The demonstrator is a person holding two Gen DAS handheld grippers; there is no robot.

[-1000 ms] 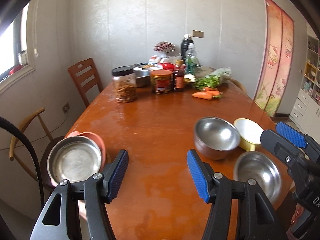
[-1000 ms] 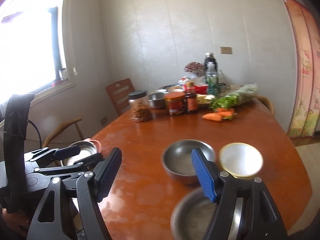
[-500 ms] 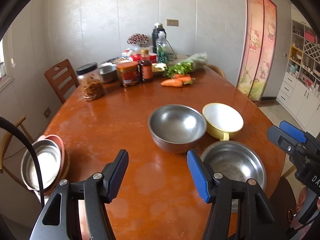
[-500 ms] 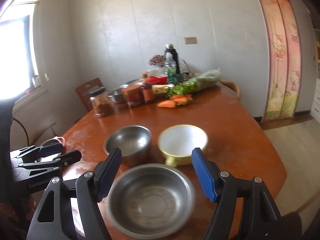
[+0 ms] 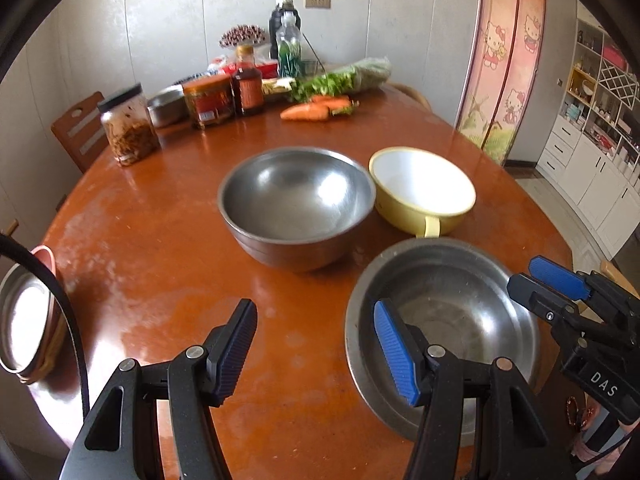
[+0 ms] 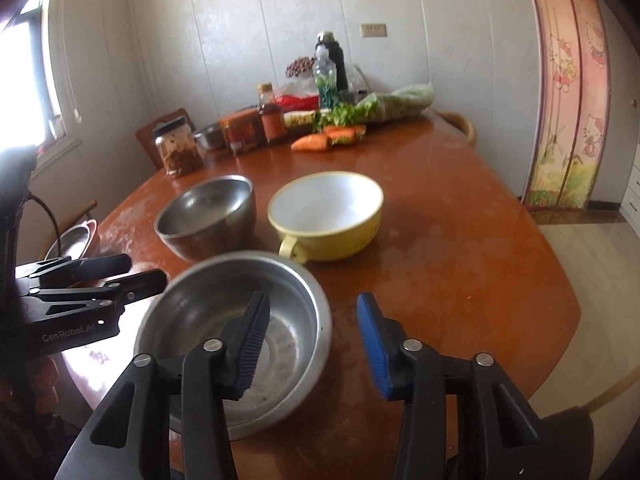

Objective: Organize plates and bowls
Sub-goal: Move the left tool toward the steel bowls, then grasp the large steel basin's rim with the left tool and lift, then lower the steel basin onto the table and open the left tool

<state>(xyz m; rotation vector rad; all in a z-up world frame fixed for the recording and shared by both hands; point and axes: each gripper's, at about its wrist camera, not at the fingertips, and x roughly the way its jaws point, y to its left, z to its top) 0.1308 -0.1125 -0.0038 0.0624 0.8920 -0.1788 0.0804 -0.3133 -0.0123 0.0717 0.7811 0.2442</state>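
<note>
A shallow steel bowl (image 5: 452, 304) (image 6: 208, 300) sits nearest on the brown table (image 5: 160, 248). Behind it stand a deep steel bowl (image 5: 296, 204) (image 6: 208, 212) and a yellow handled bowl (image 5: 422, 192) (image 6: 328, 216). My left gripper (image 5: 316, 350) is open, straddling the shallow bowl's left rim without touching it. My right gripper (image 6: 312, 344) straddles the right rim, one finger over the inside and one outside. Its jaws are closing, and the pads are not pressing on the rim. Each gripper shows in the other's view, the right gripper (image 5: 560, 284) and the left gripper (image 6: 120, 276).
A steel dish on a pink plate (image 5: 24, 320) lies at the left, off the table edge. Jars (image 5: 128, 128), bottles (image 5: 248, 84), carrots (image 5: 308, 112) and greens crowd the far end. A wooden chair (image 5: 80, 128) stands far left; cabinets (image 5: 592, 160) at the right.
Both grippers have come forward and down, and both views have swung from the left-hand stack onto the shallow steel bowl. The right gripper's jaws are narrower than before.
</note>
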